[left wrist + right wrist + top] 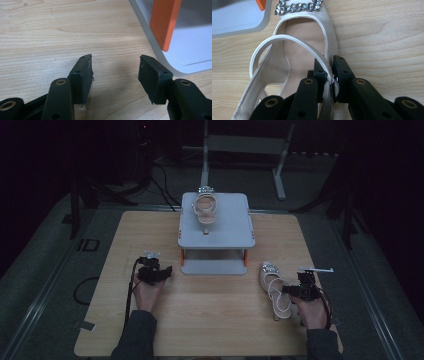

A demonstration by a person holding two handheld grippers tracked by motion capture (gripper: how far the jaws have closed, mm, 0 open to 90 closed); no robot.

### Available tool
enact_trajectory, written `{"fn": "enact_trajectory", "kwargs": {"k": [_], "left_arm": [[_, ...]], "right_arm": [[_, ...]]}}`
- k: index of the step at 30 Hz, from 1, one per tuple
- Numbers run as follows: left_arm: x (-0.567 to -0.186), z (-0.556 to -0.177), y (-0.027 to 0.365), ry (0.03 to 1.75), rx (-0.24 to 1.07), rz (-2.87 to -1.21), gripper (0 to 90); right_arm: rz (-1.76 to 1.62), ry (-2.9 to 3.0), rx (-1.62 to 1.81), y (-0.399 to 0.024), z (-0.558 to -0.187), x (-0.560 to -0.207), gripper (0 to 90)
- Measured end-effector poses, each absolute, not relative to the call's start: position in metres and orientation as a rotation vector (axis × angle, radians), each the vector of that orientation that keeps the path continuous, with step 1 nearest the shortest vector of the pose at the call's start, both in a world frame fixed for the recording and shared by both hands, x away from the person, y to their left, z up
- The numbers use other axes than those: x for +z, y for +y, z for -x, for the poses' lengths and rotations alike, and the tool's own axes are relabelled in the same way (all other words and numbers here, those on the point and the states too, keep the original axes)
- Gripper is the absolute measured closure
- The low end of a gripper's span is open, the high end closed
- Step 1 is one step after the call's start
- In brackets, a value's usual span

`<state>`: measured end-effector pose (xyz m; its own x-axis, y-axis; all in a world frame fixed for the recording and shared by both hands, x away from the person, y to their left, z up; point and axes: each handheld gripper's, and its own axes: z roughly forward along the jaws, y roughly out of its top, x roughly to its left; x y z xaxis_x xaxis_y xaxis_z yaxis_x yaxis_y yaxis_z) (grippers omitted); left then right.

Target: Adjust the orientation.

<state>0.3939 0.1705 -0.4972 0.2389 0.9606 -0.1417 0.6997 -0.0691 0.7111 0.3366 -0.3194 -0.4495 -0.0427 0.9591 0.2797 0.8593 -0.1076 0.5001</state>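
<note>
A cream strappy sandal [274, 289] with a rhinestone toe band [298, 6] lies on the wooden table [215, 325] at the right. My right gripper [330, 67] is shut on the sandal's ankle strap [287, 41] near its small buckle; in the high view the right gripper [295, 290] sits at the shoe's right side. A matching sandal [205, 209] rests on top of the grey two-tier stand [235, 232]. My left gripper [115, 72] is open over bare wood, nothing between its pads; in the high view the left gripper [159, 273] is left of the stand.
The stand has orange legs [163, 22] and a lower shelf [214, 266] close to the left gripper. A metal frame [245, 145] and cables [160, 175] lie on the dark floor behind the table.
</note>
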Motion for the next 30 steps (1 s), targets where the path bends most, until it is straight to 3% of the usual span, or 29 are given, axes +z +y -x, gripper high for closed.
{"fn": "enact_trajectory", "kwargs": {"k": [30], "left_arm": [[-0.507,-0.392,0.168,1.492,0.524,-1.768,45.1]], "right_arm": [[-2.151,1.919,0.963,-0.330,-0.338,-0.457,83.8]]}}
